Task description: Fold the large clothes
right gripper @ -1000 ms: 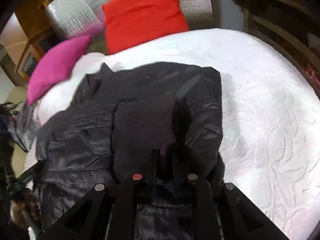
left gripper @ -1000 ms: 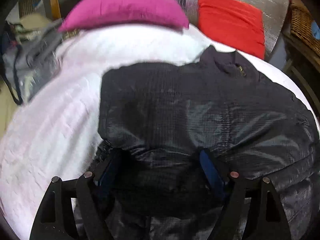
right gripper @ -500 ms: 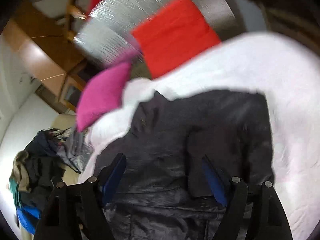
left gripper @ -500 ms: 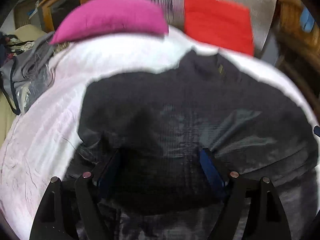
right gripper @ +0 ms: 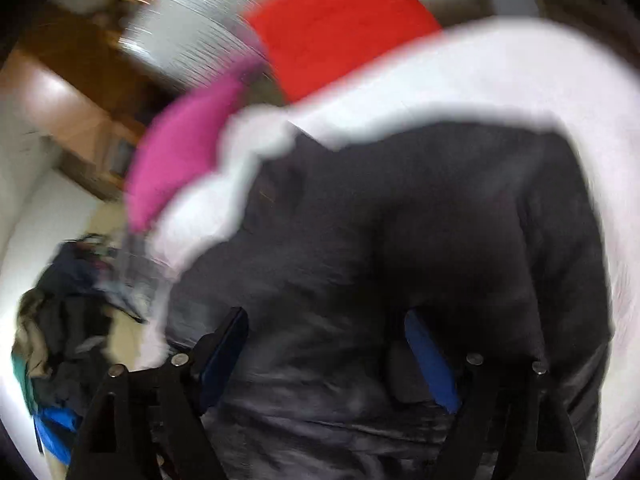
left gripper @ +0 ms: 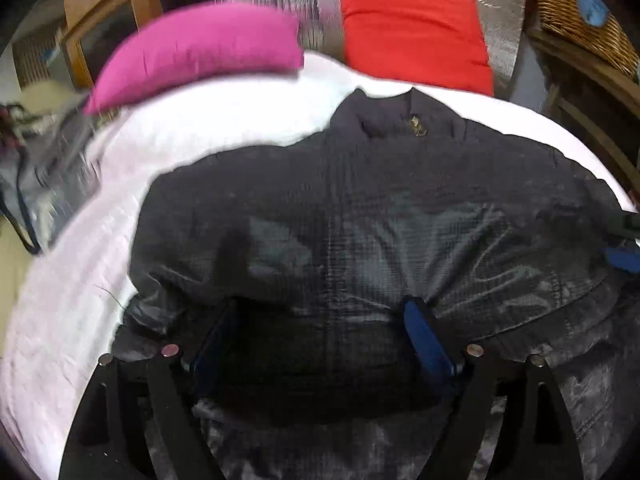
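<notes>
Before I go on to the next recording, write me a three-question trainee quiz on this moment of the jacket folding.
1. True or false: the dark jacket lies on a white bedspread.
2. Which cushion sits nearer the jacket's collar in the left wrist view? A) the pink cushion B) the red cushion
3. Fill in: the right gripper has its jaws ____, with no fabric pinched between them.

Key: 1 true; 2 B; 3 open. The left gripper also stands open over the jacket.
</notes>
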Demonstrator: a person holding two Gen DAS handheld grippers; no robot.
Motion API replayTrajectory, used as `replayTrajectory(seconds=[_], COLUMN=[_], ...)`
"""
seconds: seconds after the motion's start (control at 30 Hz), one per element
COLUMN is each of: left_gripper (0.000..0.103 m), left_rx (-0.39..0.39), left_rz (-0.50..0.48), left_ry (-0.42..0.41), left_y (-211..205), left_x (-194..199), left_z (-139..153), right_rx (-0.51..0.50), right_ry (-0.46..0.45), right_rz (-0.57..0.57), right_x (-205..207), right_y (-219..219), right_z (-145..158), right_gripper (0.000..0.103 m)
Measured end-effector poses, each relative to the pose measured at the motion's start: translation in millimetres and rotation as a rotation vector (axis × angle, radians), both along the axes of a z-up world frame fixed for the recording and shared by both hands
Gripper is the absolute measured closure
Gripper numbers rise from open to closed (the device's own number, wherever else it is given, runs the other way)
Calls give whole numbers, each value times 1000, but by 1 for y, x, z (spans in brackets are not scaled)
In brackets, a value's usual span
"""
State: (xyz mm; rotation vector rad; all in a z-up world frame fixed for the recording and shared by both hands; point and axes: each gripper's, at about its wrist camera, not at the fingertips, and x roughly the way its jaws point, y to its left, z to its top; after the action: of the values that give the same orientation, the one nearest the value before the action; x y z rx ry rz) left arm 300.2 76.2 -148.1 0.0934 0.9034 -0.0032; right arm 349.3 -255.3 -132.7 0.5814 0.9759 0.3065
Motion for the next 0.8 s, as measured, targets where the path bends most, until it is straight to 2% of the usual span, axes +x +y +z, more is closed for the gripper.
replayTrajectory(seconds=[0.07,0.13,0.2,0.23,0.3,0.37,0.43,0.5,0.6,0.8], left_gripper=[18,18,17,17,17,17,17,17,17,17], left_rx=[-63,-68,-90,-110,-124,-151,-194,-216,-239,-299], left_rz=[-21,-10,6,23,39,62,57,59,64,92], left_ry=[-33,-97,-121,-99,-26,-22,-64,-85,-104,-113], left_y=[2,4,10,14,18,27,33,37,44,53], left_x=[-11,-24,-36,-37,-39,-47,-66,-85,-103,-129], left_z=[17,31,37,34,26,30,42,52,61,68], right_rx=[-26,3,4,-14,-48,-45,-48,-9,-43,-27], right_ry=[-47,-113,-154,-154,-47,5,-23,-80,-134,-186], right_rz=[7,39,76,86,72,43,23,43,57,74], right_x=[-11,-27,-36,-37,-29,-24,-27,-40,-62,-109], right_y=[1,7,14,18,23,19,20,23,30,39], right_z=[18,39,45,41,13,-4,4,23,44,65], right_gripper=[20,20,20,18,17,17,16,16,16,16])
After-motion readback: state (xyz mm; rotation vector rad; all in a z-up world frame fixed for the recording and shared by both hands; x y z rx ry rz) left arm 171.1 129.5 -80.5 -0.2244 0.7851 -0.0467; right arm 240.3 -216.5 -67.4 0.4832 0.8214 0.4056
